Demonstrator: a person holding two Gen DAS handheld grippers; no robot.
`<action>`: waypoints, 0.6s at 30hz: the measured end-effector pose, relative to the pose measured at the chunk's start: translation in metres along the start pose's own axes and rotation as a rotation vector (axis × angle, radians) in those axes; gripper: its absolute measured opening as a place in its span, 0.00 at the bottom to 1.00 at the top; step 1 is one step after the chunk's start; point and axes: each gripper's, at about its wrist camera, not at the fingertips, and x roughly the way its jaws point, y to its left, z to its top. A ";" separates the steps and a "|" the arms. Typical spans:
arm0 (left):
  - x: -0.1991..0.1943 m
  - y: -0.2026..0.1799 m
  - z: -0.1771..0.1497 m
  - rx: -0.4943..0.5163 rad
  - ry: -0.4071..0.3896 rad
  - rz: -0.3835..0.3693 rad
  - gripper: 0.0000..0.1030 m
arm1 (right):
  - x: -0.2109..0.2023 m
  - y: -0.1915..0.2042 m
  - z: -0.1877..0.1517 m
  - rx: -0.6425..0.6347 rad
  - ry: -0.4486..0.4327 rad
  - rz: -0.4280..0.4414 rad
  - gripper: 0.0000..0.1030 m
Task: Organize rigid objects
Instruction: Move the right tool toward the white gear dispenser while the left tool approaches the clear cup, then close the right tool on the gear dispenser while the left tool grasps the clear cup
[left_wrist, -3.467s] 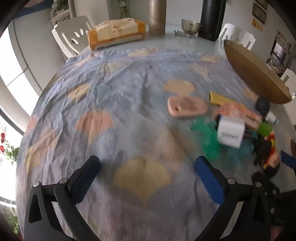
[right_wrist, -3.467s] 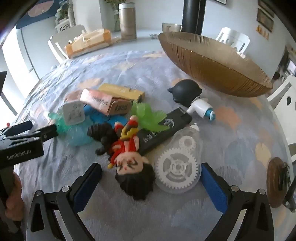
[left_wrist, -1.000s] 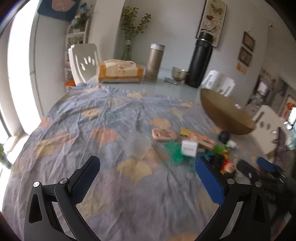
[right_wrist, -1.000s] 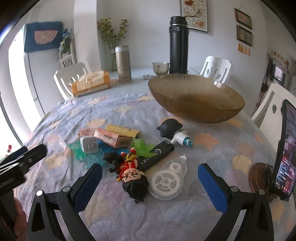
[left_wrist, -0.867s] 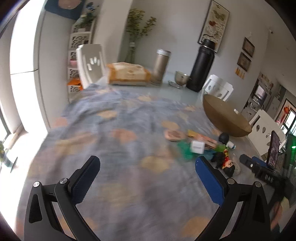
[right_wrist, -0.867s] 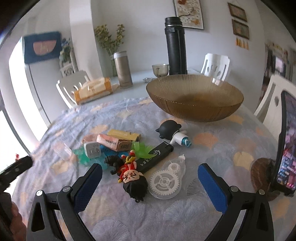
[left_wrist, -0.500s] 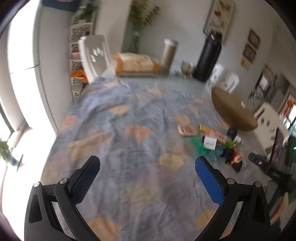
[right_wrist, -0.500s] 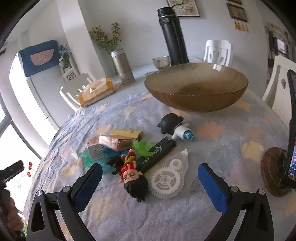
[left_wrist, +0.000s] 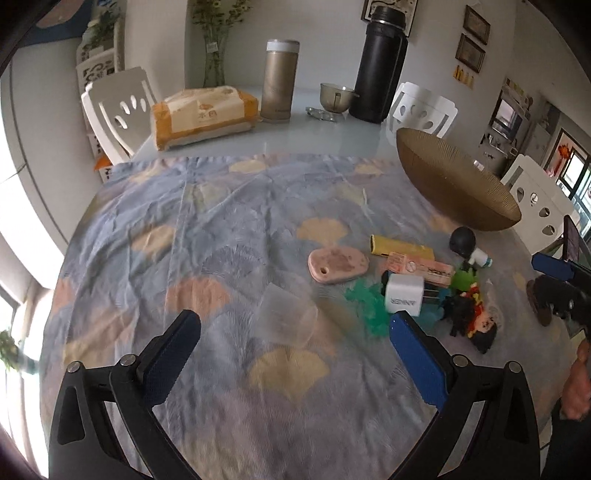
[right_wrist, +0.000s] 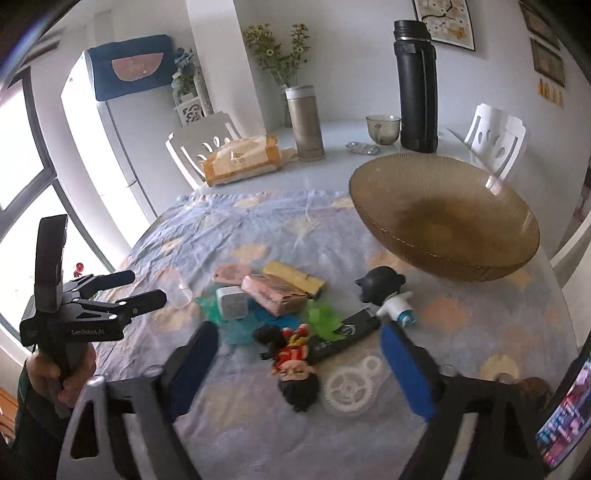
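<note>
A pile of small objects lies on the patterned cloth: a white charger cube, a pink case, a yellow box, a pink box, a doll figure, a black lighter, a clear gear tape and a black toy. A clear plastic cup lies apart at the left. A large brown bowl stands empty at the right. My left gripper is open, just before the cup. My right gripper is open above the doll.
At the table's far end stand a tissue pack, a gold flask, a black thermos and a small metal bowl. White chairs ring the table. A phone on a stand is at the right edge.
Both grippers have come back down toward the table. My left gripper now faces the clear cup closely; my right gripper has lowered over the doll and gear tape. No object moved.
</note>
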 end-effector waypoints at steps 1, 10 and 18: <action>0.004 0.002 -0.001 -0.006 0.007 -0.008 0.96 | 0.001 -0.008 0.003 0.020 0.005 -0.004 0.72; 0.021 0.003 -0.008 -0.018 0.015 -0.031 0.95 | 0.005 -0.018 -0.040 0.116 0.113 0.060 0.69; 0.027 0.002 -0.010 0.000 0.039 0.006 0.95 | 0.037 -0.020 -0.055 0.081 0.217 -0.096 0.58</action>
